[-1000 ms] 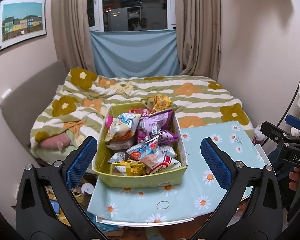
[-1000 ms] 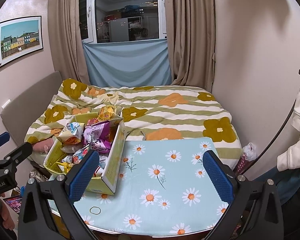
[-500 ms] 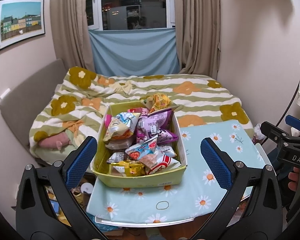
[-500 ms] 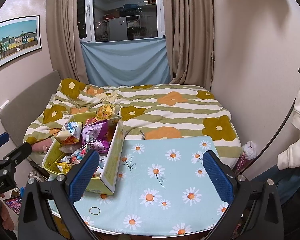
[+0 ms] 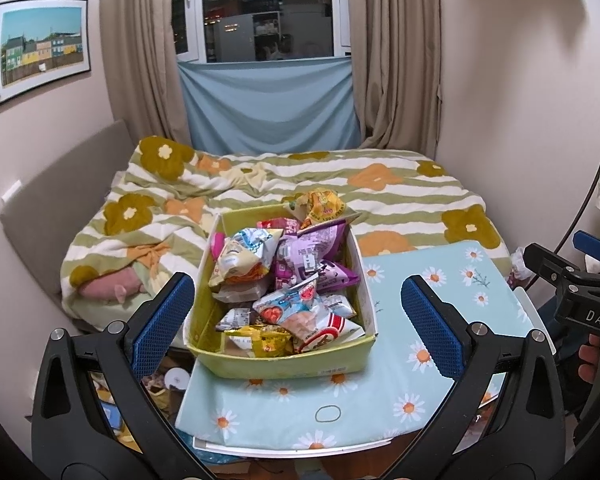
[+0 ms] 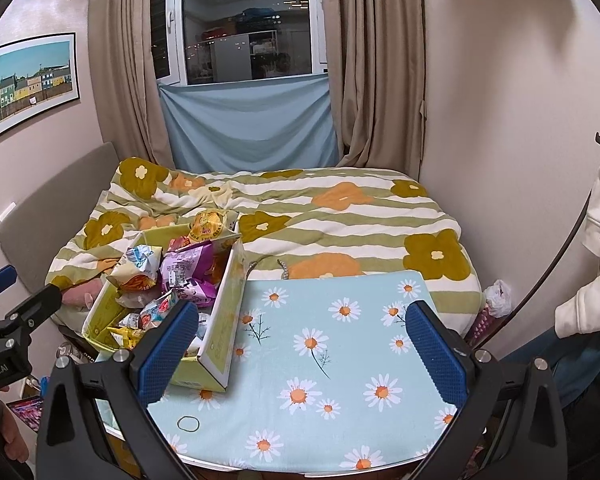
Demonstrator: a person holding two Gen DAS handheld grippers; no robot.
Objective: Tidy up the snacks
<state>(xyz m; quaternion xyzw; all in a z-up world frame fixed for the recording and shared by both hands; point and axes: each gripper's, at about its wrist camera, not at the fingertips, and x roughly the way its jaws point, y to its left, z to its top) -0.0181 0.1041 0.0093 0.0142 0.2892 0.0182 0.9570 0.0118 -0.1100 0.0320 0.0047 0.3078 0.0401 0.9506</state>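
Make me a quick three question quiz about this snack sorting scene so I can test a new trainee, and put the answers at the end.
1. True or false: the left gripper is shut on a snack packet.
2. Multiple choice: the yellow-green box of snacks sits on A) the bed, B) the daisy-print tablecloth, C) the windowsill.
3. Fill in: seen from the right gripper, the box stands toward the table's ____ side.

Key: 1. False, both grippers are open and hold nothing. 2. B. 3. Left.
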